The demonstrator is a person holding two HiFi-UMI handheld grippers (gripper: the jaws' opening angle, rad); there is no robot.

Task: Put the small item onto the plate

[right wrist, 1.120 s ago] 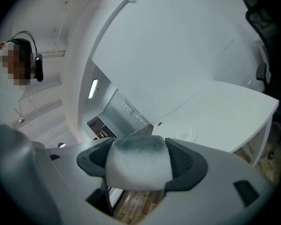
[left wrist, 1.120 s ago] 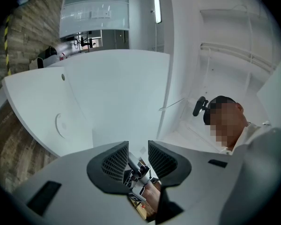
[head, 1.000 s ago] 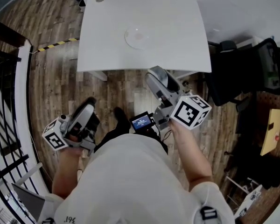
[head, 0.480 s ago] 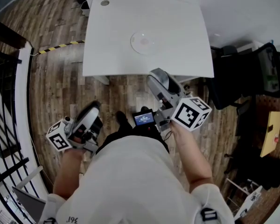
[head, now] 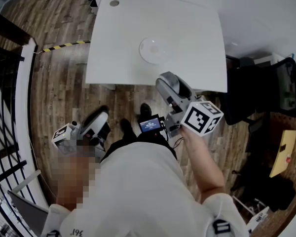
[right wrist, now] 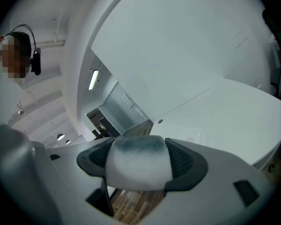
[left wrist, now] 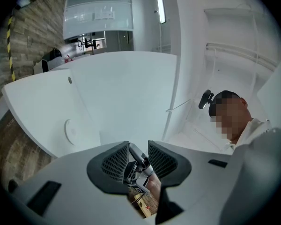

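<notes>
Clamping the small item [right wrist: 138, 161], right gripper [head: 166, 81] points tableward; left gripper [left wrist: 138, 157] hangs ajar, empty.

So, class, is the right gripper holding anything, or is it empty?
Holding: the right gripper is shut on a pale, fuzzy small item filling the gap between its jaws.

I see a white table [head: 187, 28] with a round grommet [head: 114, 3] at its far left corner, standing on a wood-plank floor [head: 59, 93]. Yellow-black hazard tape [head: 64, 46] lies on the floor to its left, near a black railing [head: 5, 98]. A black office chair [head: 281, 83] sits to the right.
</notes>
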